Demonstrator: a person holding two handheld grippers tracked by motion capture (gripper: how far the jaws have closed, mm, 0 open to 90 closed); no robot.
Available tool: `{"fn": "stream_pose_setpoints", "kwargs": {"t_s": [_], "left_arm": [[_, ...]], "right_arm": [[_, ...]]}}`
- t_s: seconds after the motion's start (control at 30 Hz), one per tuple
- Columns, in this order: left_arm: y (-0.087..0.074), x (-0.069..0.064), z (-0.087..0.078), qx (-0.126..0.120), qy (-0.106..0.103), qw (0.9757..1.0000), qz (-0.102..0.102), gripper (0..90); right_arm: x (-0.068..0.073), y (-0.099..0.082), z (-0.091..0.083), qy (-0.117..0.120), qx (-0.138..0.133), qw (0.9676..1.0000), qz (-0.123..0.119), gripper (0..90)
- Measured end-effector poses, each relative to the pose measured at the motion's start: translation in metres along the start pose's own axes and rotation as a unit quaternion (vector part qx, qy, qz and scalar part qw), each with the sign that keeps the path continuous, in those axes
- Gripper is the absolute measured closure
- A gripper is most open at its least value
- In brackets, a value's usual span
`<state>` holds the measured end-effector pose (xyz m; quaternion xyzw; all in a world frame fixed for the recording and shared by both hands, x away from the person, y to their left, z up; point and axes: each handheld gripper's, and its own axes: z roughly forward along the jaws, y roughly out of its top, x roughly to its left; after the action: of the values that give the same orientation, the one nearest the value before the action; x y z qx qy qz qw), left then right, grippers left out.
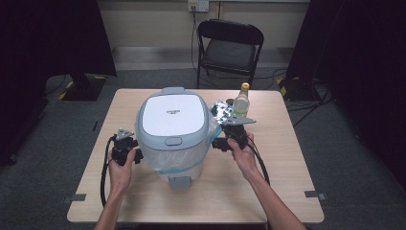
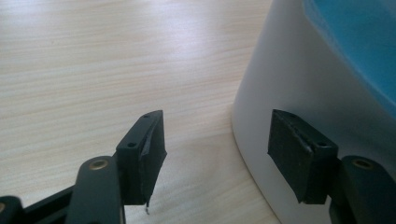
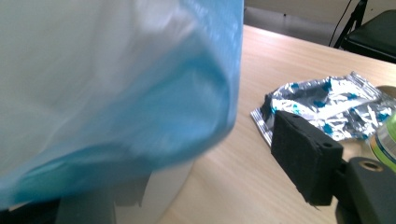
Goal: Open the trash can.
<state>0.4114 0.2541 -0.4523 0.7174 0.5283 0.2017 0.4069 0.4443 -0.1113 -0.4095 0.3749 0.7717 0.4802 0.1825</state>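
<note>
A white pedal bin (image 1: 172,124) with a closed grey-rimmed lid stands mid-table, and a blue bag (image 3: 140,107) hangs over its rim. My left gripper (image 1: 128,143) sits at the bin's left side. Its jaws (image 2: 217,135) stand apart with nothing between them, the right pad close to the bin's white wall (image 2: 289,79). My right gripper (image 1: 229,130) is by the bin's right side. One black pad (image 3: 303,154) shows there, touching nothing; the other jaw is hidden behind the hanging bag.
A crumpled silver foil wrapper (image 3: 327,107) lies on the wooden table (image 1: 287,191) just beyond my right gripper. A bottle with a yellow cap (image 1: 242,103) stands beside it. The bin's pedal (image 1: 180,182) points toward the person. A black folding chair (image 1: 230,45) stands behind the table.
</note>
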Motion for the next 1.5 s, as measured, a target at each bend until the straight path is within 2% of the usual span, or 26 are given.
{"fn": "stream_pose_setpoints", "kwargs": {"t_s": [0.07, 0.13, 0.23, 0.3, 0.4, 0.43, 0.53, 0.73, 0.77, 0.97, 1.0, 1.07, 1.27, 1.37, 1.43, 1.47, 1.5], "left_arm": [[0.0, 0.002, 0.003, -0.002, -0.006, 0.9999, -0.008, 36.1], [0.001, 0.002, 0.005, -0.006, -0.014, 0.9998, -0.009, 40.4], [0.001, -0.001, 0.007, -0.011, -0.022, 0.9997, 0.002, 49.6], [0.002, -0.002, 0.008, -0.013, -0.021, 0.9997, 0.009, 51.7], [0.002, -0.005, 0.009, -0.015, -0.027, 0.9995, 0.006, 56.2], [0.002, -0.007, 0.01, -0.014, -0.029, 0.9994, 0.009, 60.2], [0.004, -0.013, 0.009, -0.011, -0.029, 0.9993, 0.021, 63.9], [-0.001, -0.018, 0.004, -0.007, -0.038, 0.999, 0.02, 68.6], [-0.002, -0.02, 0.002, -0.007, -0.041, 0.9989, 0.021, 68.6], [-0.007, -0.024, -0.008, 0.002, -0.026, 0.999, 0.035, 69.2], [-0.01, -0.024, -0.011, -0.001, -0.031, 0.9992, 0.026, 69.2], [-0.012, -0.023, -0.013, -0.001, -0.031, 0.9993, 0.023, 69.2], [-0.017, -0.024, -0.02, 0.0, -0.029, 0.9993, 0.024, 66.5], [-0.017, -0.024, -0.021, -0.002, -0.026, 0.9993, 0.025, 66.0], [-0.018, -0.022, -0.021, -0.003, -0.022, 0.9994, 0.026, 62.1], [-0.018, -0.022, -0.02, -0.005, -0.028, 0.9995, 0.016, 62.0], [-0.018, -0.022, -0.02, -0.005, -0.028, 0.9995, 0.016, 62.2]], "right_arm": [[0.001, -0.001, 0.002, -0.002, -0.006, 0.9999, 0.009, 36.9], [0.001, -0.003, 0.001, 0.01, -0.009, 0.9998, 0.017, 41.7], [0.004, -0.004, -0.003, 0.016, -0.009, 0.9997, 0.015, 48.7], [0.006, -0.005, -0.006, 0.019, -0.006, 0.9997, 0.016, 52.5], [0.009, -0.008, -0.013, 0.022, -0.002, 0.9996, 0.014, 53.3], [0.01, -0.011, -0.018, 0.026, -0.001, 0.9996, 0.013, 53.5], [0.011, -0.013, -0.023, 0.031, 0.0, 0.9995, 0.01, 53.7], [0.015, -0.019, -0.034, 0.045, 0.004, 0.999, 0.005, 53.7], [0.016, -0.02, -0.035, 0.045, 0.003, 0.999, 0.004, 53.7], [0.022, -0.022, -0.04, 0.058, 0.006, 0.9983, -0.003, 53.6], [0.023, -0.023, -0.04, 0.06, 0.006, 0.9982, -0.001, 53.6], [0.024, -0.023, -0.04, 0.063, 0.006, 0.998, 0.0, 53.6], [0.028, -0.024, -0.041, 0.065, 0.007, 0.9978, -0.006, 51.0], [0.026, -0.025, -0.041, 0.066, 0.006, 0.9978, -0.001, 45.8], [0.025, -0.025, -0.04, 0.065, 0.006, 0.9979, 0.0, 44.9], [0.025, -0.025, -0.04, 0.063, 0.008, 0.998, -0.001, 44.1], [0.025, -0.025, -0.04, 0.063, 0.008, 0.998, -0.001, 44.1]]}}
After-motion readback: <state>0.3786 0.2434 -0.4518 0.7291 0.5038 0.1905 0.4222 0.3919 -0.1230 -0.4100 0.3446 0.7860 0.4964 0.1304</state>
